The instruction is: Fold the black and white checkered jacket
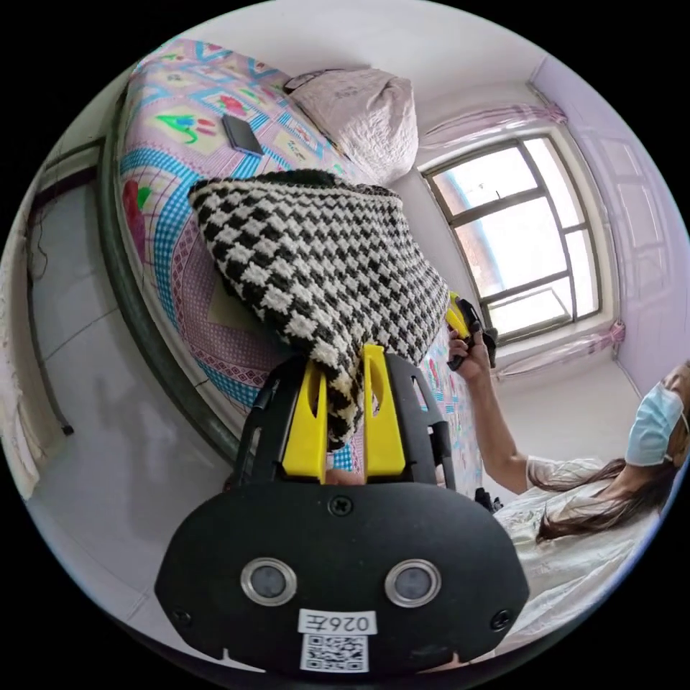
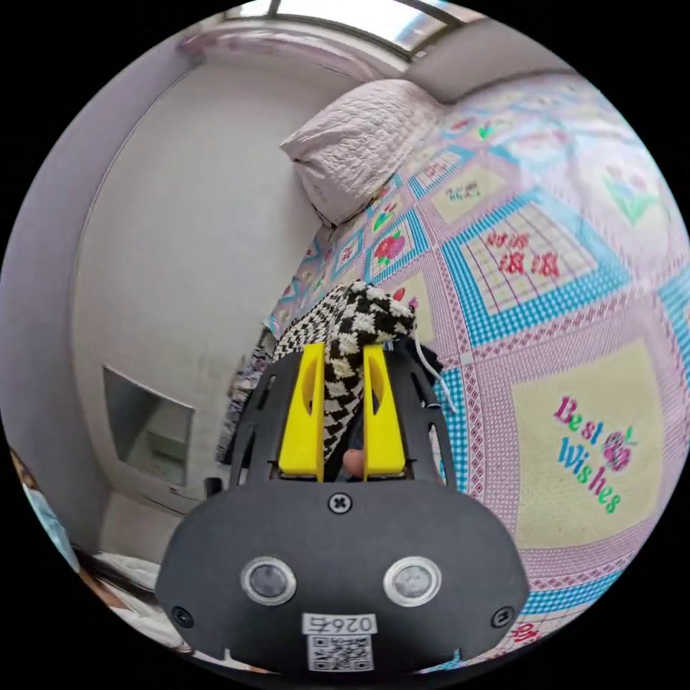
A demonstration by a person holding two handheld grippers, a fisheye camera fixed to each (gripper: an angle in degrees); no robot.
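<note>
- While both grippers hold the checkered jacket (image 1: 316, 251) up in the air above the bed (image 1: 165, 144), the main danger, I think, is that one corner slips out. The left gripper (image 1: 343, 399) has its yellow jaws pressed together on a thin edge of the knit, and only a small piece of cloth sits between them.
- The right gripper (image 2: 342, 402) is also pinching the jacket, with a bunched part of the fabric standing up between its jaws. In the left gripper view the same gripper (image 1: 460, 316) shows at the far corner, in the person's hand (image 1: 471, 356).
- The knit looks thick and heavy, so its own weight pulls down on both holds. If one hold gives way, the jacket would hang from one corner and the fold would be lost.
- The jacket sags between the two grippers. If it is laid down like this, I expect wrinkles or a doubled layer under it.
- A dark flat thing, maybe a phone (image 1: 242, 134), lies on the bed near the pillow (image 1: 366, 115). The jacket could land on it if it is put down too far that way.
- The bed edge is close, so part of the jacket may hang over the side.
</note>
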